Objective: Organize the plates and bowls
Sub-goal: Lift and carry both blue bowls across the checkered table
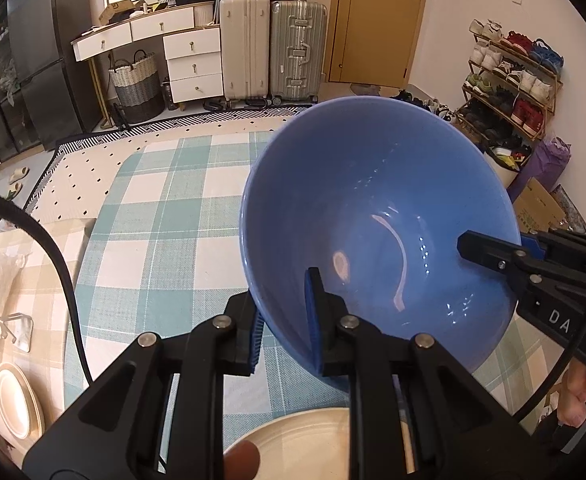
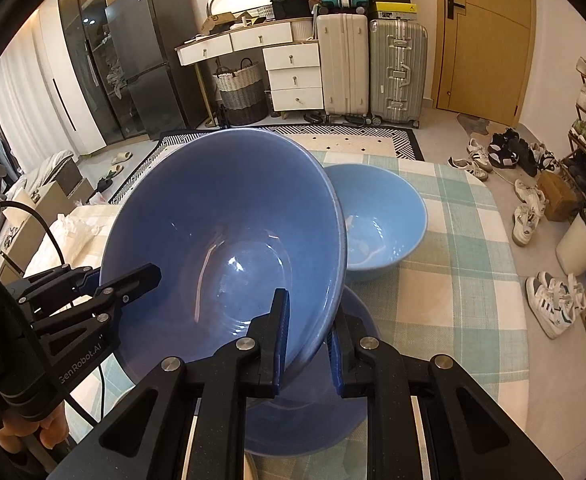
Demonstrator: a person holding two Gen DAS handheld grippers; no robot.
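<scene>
A large blue bowl [image 1: 381, 216] hangs tilted above the checked tablecloth [image 1: 165, 216], its opening towards both cameras. My left gripper [image 1: 283, 320] is shut on its near rim, one pad inside the bowl and one outside. My right gripper [image 1: 509, 244] clamps the rim on the other side. In the right wrist view the same bowl [image 2: 229, 240] fills the middle, with my right gripper [image 2: 309, 344] shut on its lower rim and my left gripper [image 2: 117, 278] shut on its left rim.
A lighter blue bowl [image 2: 381, 220] stands on the tablecloth [image 2: 453, 280] behind the held one. Another blue dish [image 2: 305, 428] lies under it. A cream plate [image 1: 313, 440] is at the near edge, and stacked cream plates [image 1: 15, 400] sit far left. Shoes litter the floor to the right.
</scene>
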